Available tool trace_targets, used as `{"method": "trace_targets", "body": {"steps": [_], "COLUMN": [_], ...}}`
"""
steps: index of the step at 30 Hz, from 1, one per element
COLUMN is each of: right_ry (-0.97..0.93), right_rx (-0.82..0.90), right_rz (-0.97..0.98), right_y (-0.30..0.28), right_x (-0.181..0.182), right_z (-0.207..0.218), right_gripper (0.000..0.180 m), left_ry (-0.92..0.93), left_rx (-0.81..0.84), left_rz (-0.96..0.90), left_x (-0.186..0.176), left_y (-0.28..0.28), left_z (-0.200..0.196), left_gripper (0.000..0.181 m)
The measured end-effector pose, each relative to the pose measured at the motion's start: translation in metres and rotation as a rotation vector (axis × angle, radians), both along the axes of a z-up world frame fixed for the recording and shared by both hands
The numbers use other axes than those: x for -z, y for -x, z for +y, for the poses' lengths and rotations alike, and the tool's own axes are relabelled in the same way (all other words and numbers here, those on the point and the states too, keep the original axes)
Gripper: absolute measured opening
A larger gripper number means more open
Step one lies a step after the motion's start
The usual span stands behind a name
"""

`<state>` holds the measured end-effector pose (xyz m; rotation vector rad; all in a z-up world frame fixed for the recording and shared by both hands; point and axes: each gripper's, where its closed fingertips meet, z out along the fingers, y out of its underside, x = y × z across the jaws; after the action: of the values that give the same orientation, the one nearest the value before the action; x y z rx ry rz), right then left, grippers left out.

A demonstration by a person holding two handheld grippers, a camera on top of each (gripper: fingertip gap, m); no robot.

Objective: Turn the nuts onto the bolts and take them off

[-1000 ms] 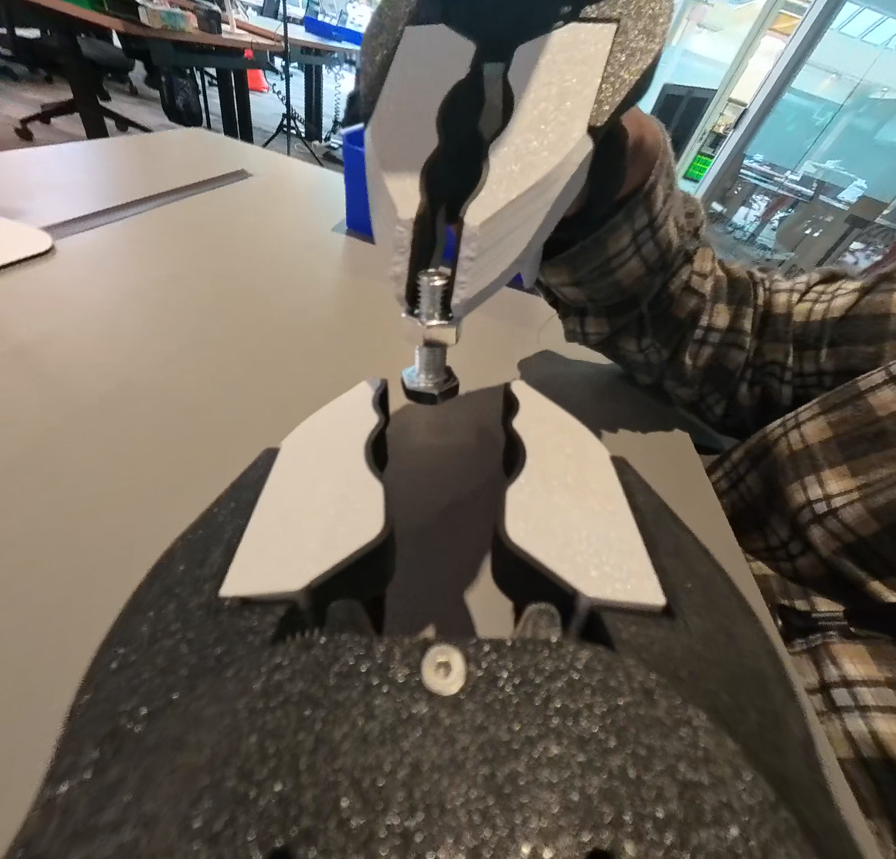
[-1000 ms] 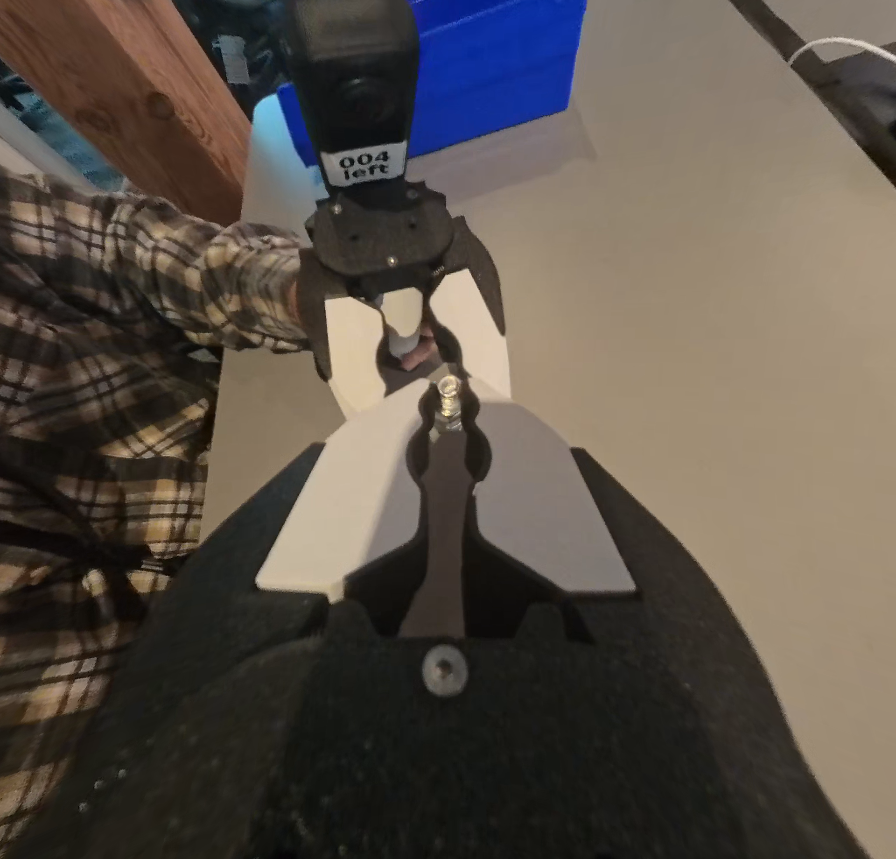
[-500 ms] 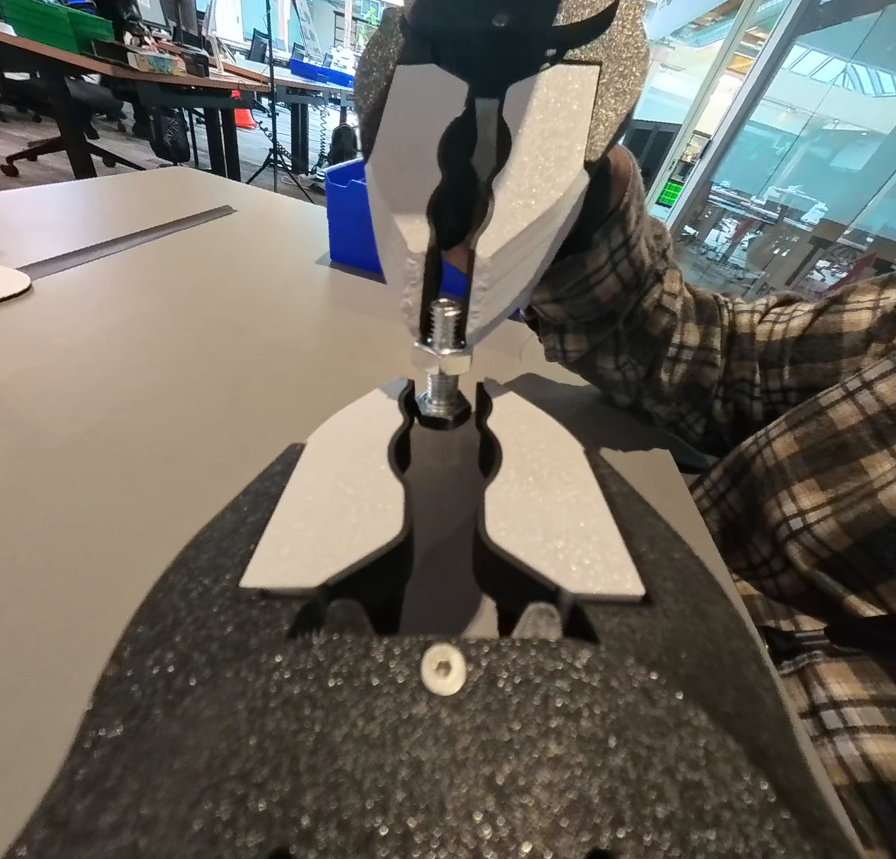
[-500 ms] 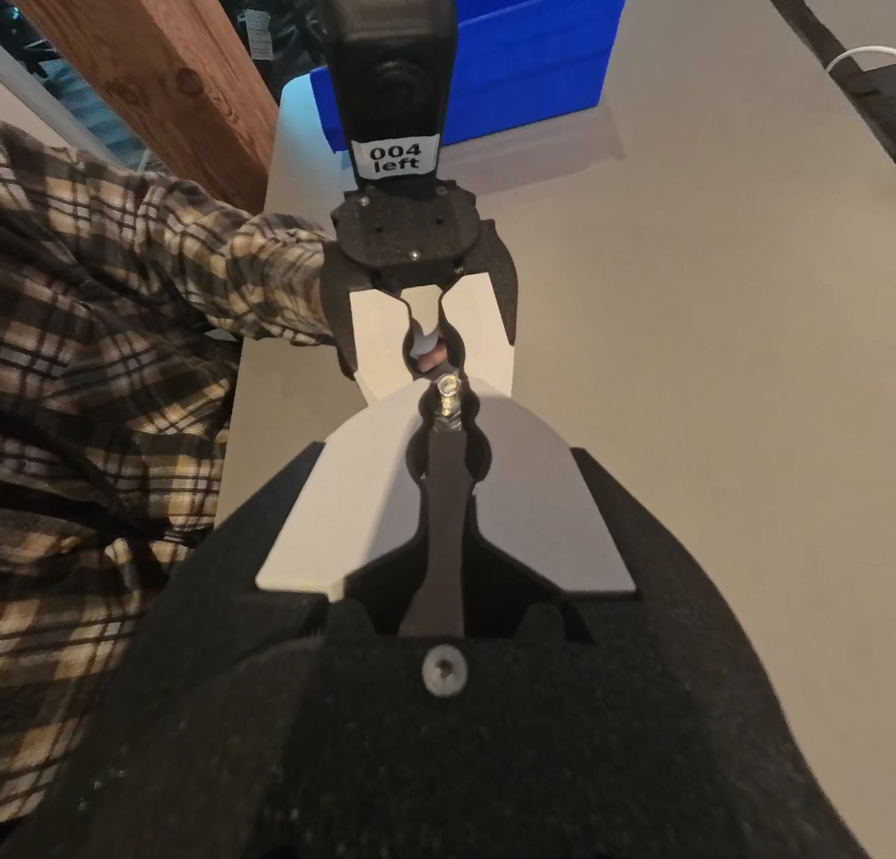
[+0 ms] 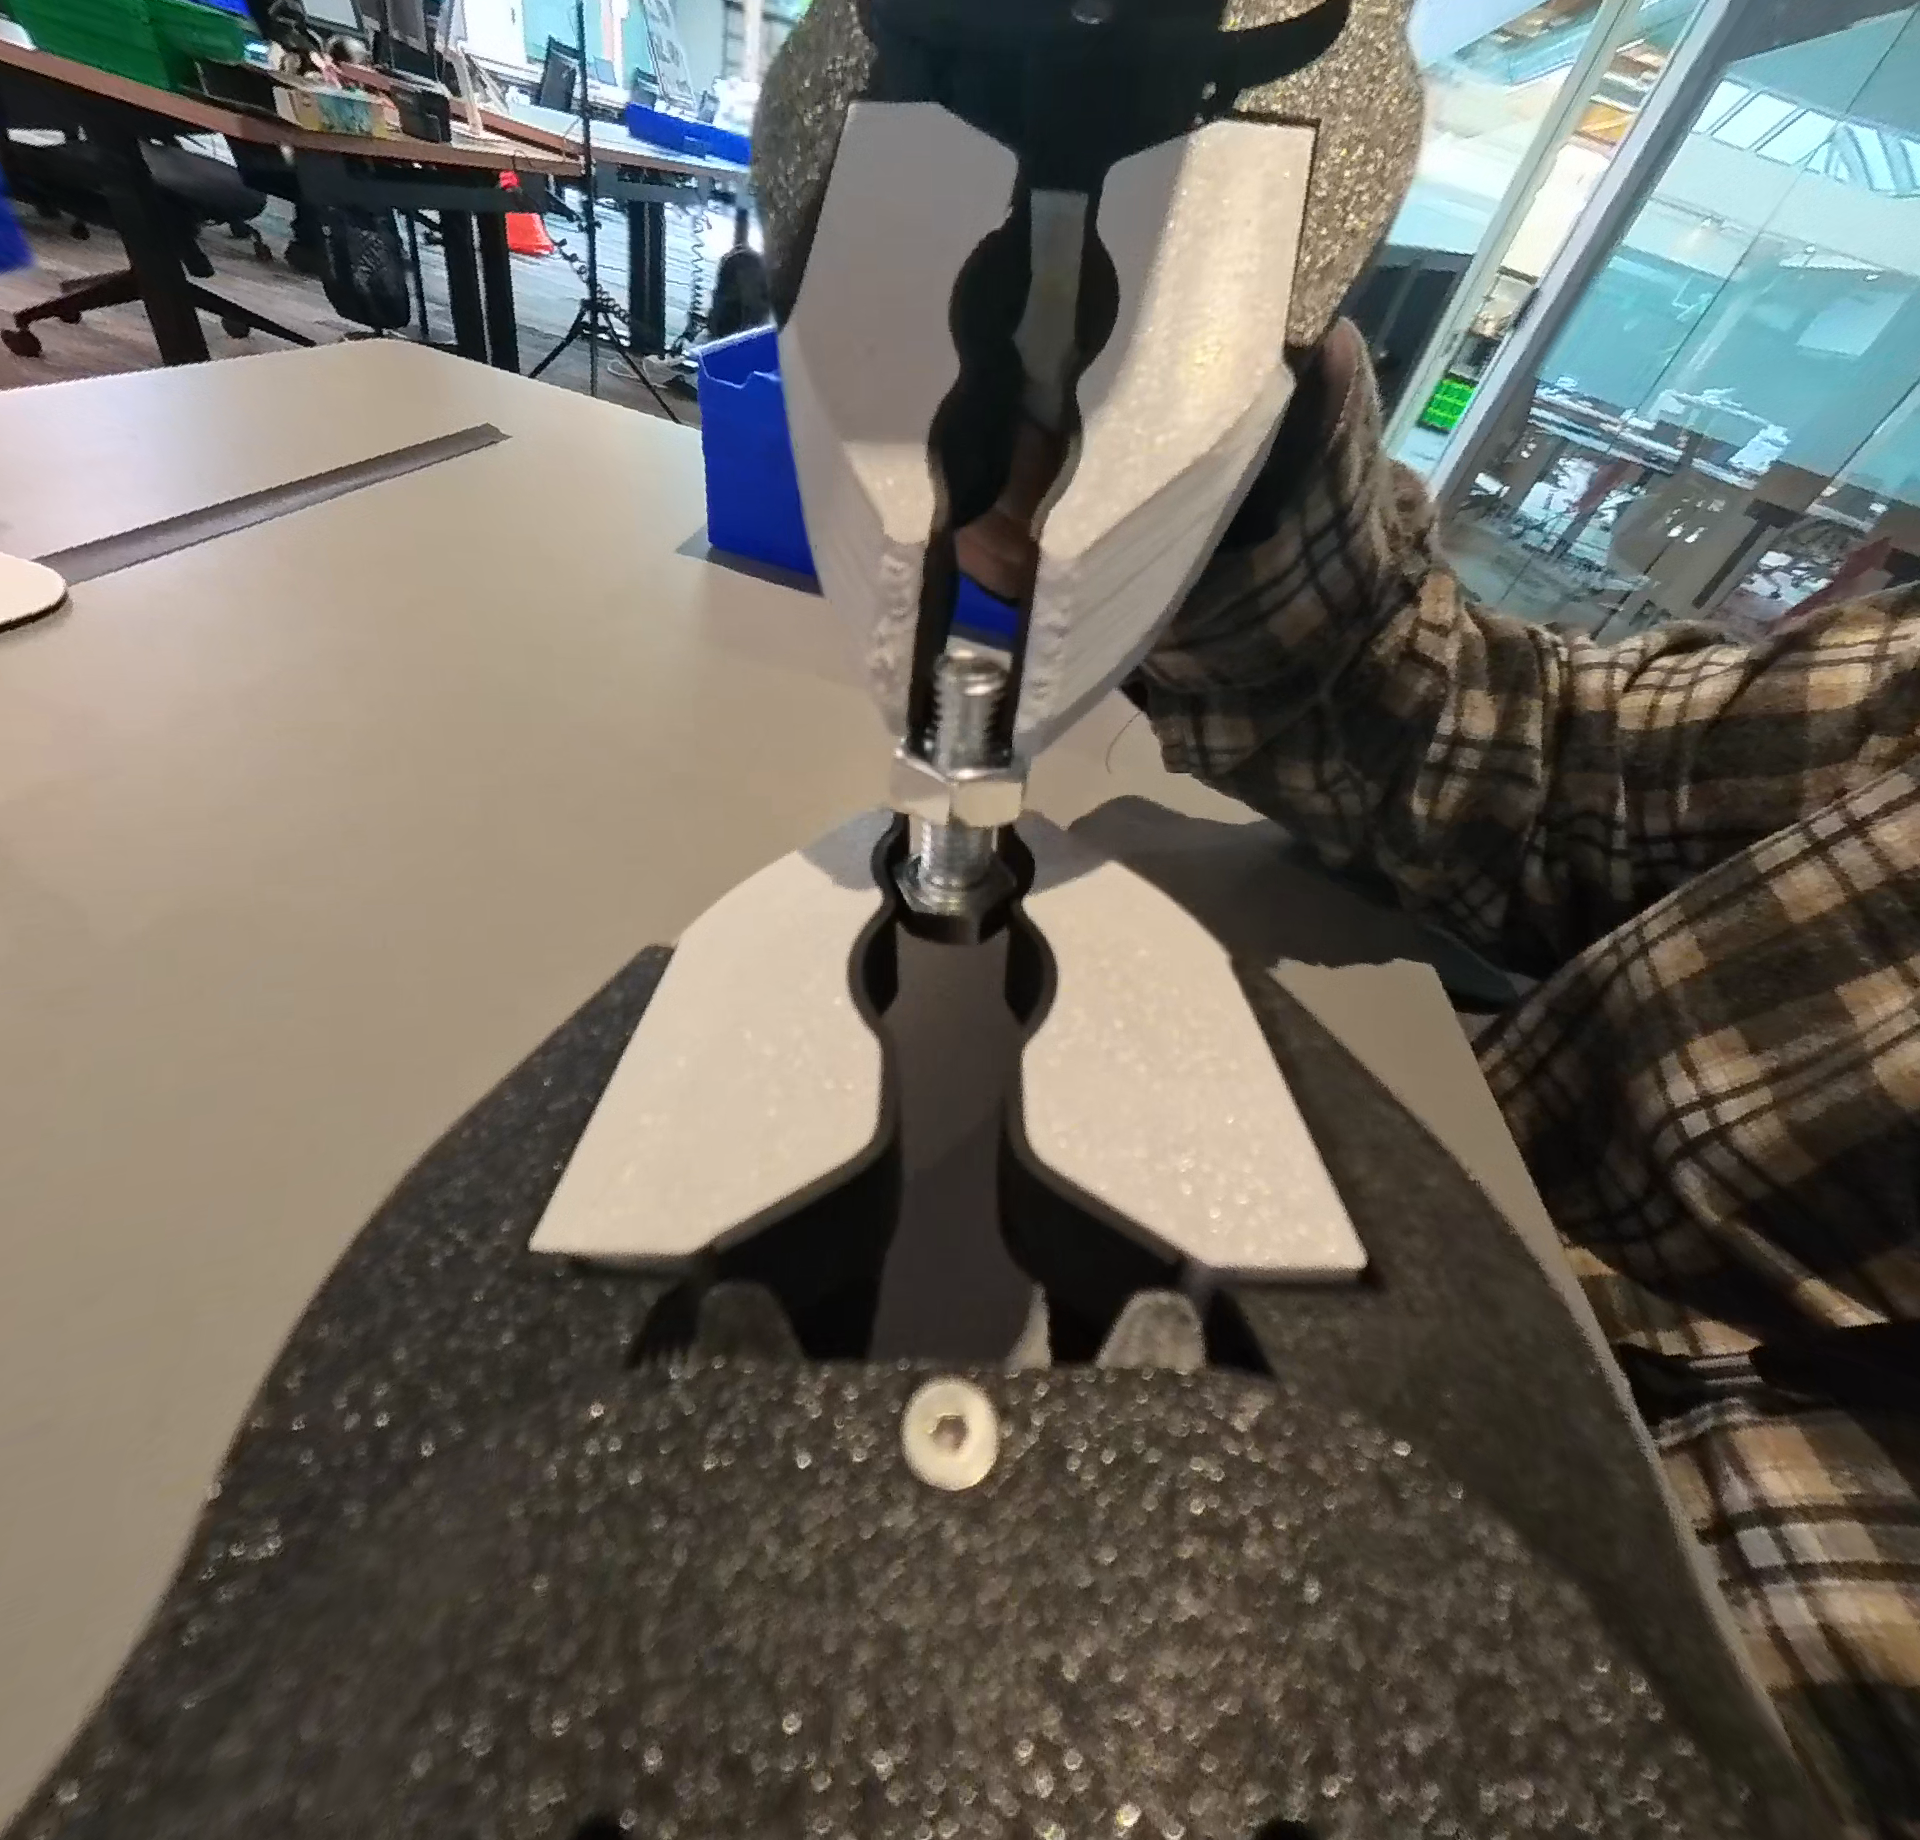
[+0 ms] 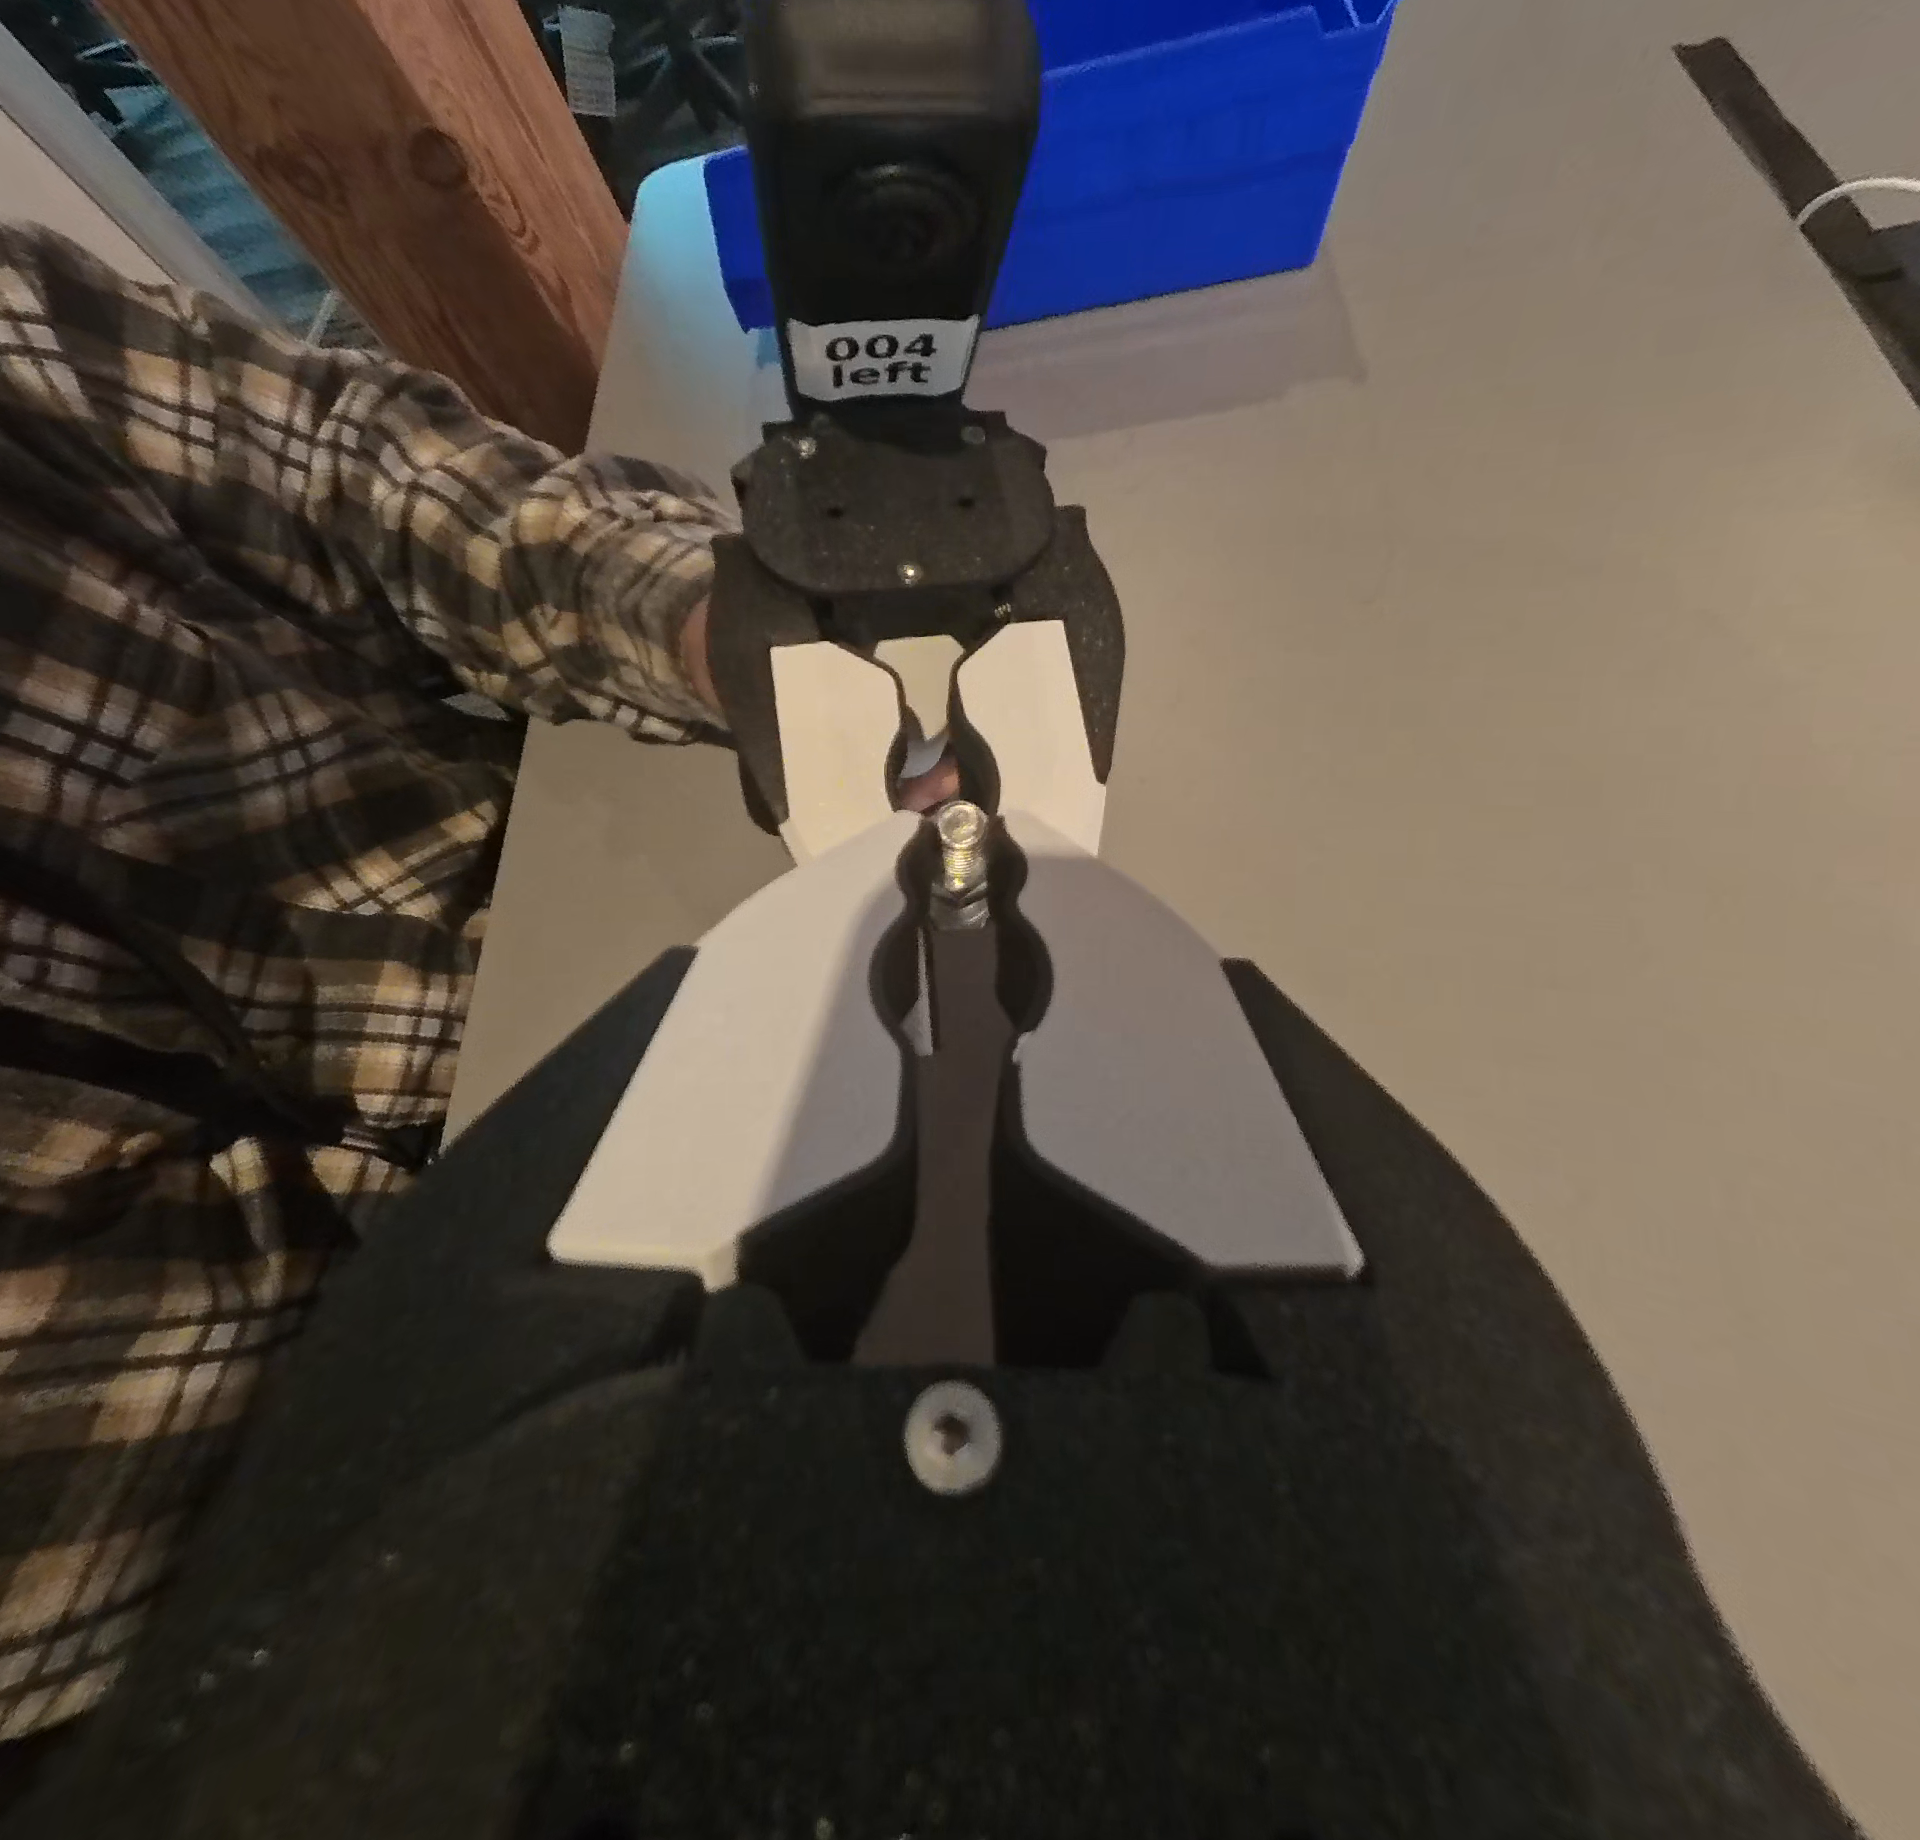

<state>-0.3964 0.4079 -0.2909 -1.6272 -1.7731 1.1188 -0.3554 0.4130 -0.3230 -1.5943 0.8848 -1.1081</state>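
The nut (image 5: 957,799) sits mid-bolt (image 5: 954,751) at 12 o'clock, gripped by the right hand-held gripper (image 5: 966,730) for turning, while the left hand-held gripper (image 5: 951,902) clamps the bolt head to stop spin.

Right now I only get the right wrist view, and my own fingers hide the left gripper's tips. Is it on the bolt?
Observer: Yes. In the left wrist view the left gripper is shut on the hex head at the lower end of the bolt.
Operator: Is the nut seated against that head?
Observer: No. The nut sits partway up, at the tips of the right gripper, and bare thread shows between it and the head.
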Motion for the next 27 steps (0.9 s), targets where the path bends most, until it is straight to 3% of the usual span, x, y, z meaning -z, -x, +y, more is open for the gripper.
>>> {"method": "trace_targets", "body": {"steps": [3, 4, 6, 9, 12, 19, 21, 22, 23, 27], "right_ry": [0.001, -0.002, -0.012, 0.016, 0.019, -0.003, -0.023, -0.042, -0.048, 0.018], "right_rx": [0.0, 0.031, 0.109, 0.23, 0.291, 0.267, 0.289, 0.31, 0.318, 0.258], "right_rz": [0.06, 0.109, 0.267, 0.54, 0.567, 0.446, 0.433, 0.438, 0.453, 0.486], "right_y": [0.003, 0.005, 0.004, -0.003, -0.001, 0.015, 0.007, 0.001, -0.002, 0.008], "right_x": [-0.004, -0.009, -0.024, -0.044, -0.034, -0.008, -0.009, -0.011, -0.015, -0.021], "right_z": [0.003, 0.008, 0.019, 0.029, 0.032, 0.028, 0.034, 0.039, 0.041, 0.025], "right_gripper": [0.009, 0.021, 0.062, 0.077, 0.086, 0.09, 0.094, 0.083, 0.084, 0.089], "left_ry": [-0.003, 0.006, 0.019, 0.02, 0.023, -0.027, -0.032, -0.032, -0.036, -0.046], "left_rx": [-0.036, -0.046, -0.07, -0.091, -0.079, -0.056, -0.063, -0.061, -0.062, -0.067], "left_rz": [-0.012, -0.035, -0.074, -0.092, -0.126, -0.139, -0.128, -0.132, -0.135, -0.125], "left_x": [-0.003, -0.006, -0.01, -0.011, -0.014, -0.023, -0.022, -0.022, -0.023, -0.022], "left_y": [0.002, 0.004, 0.009, 0.015, 0.013, 0.008, 0.01, 0.01, 0.011, 0.01], "left_z": [0.003, 0.004, 0.006, 0.008, 0.004, -0.004, -0.003, -0.004, -0.004, -0.004], "left_gripper": [0.015, 0.015, 0.015, 0.015, 0.015, 0.015, 0.015, 0.015, 0.015, 0.015]}}
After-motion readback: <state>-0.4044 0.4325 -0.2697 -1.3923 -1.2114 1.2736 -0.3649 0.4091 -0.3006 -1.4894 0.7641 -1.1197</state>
